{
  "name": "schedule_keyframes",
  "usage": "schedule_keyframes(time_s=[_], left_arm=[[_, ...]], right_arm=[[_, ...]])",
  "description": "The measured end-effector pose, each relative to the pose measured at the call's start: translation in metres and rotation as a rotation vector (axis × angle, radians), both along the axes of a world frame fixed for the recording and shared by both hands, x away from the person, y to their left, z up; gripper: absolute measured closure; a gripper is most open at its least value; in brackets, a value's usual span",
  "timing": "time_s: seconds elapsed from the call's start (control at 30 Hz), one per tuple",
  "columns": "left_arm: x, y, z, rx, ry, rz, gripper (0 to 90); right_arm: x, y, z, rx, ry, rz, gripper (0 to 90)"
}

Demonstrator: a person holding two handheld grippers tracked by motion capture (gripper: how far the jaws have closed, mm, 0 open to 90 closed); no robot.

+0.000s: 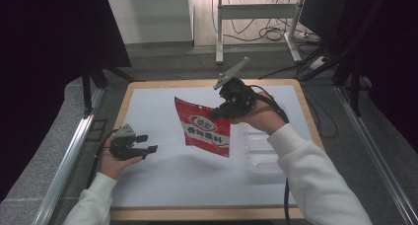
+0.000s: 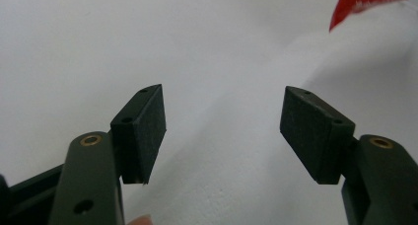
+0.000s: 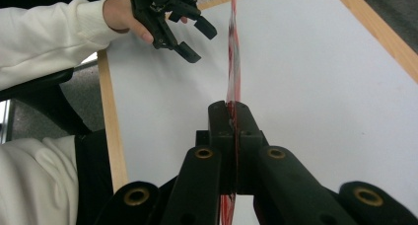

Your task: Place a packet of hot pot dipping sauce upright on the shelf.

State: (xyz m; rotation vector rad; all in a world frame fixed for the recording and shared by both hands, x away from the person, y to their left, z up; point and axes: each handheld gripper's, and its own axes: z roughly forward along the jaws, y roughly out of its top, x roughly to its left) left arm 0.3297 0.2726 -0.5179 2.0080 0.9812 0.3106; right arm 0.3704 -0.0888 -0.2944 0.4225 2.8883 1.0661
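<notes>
Pouch [image 1: 203, 127] flat glossy red foil | R gripper [image 1: 215, 115] clamped on its edge | L gripper [image 1: 149, 143] wide open, empty

Red sachet [image 1: 204, 127], flat foil pouch with white label oval and white characters on its face. Hangs tilted above the white table [image 1: 162, 185], lifted clear, one top corner pinched; seen edge-on from the right gripper view [image 3: 232, 62].

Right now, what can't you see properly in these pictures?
- Red packet: its small print is too tiny to read in the high view; the right gripper view shows it edge-on.
- Packet's pinched corner: hidden between the right gripper pads.
- Clear plastic tray: faint on the white table, contents unclear.
- Left gripper: the packet's tip is cut by the top edge.
</notes>
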Motion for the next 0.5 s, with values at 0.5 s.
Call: schedule_keyframes(time_s=[0.5], left_arm=[[0.001, -0.004, -0.001, 0.011, 0.004, -0.011, 33.7]], right_arm=[[-0.004, -0.040, 0.014, 0.022, -0.018, -0.057, 89.4]])
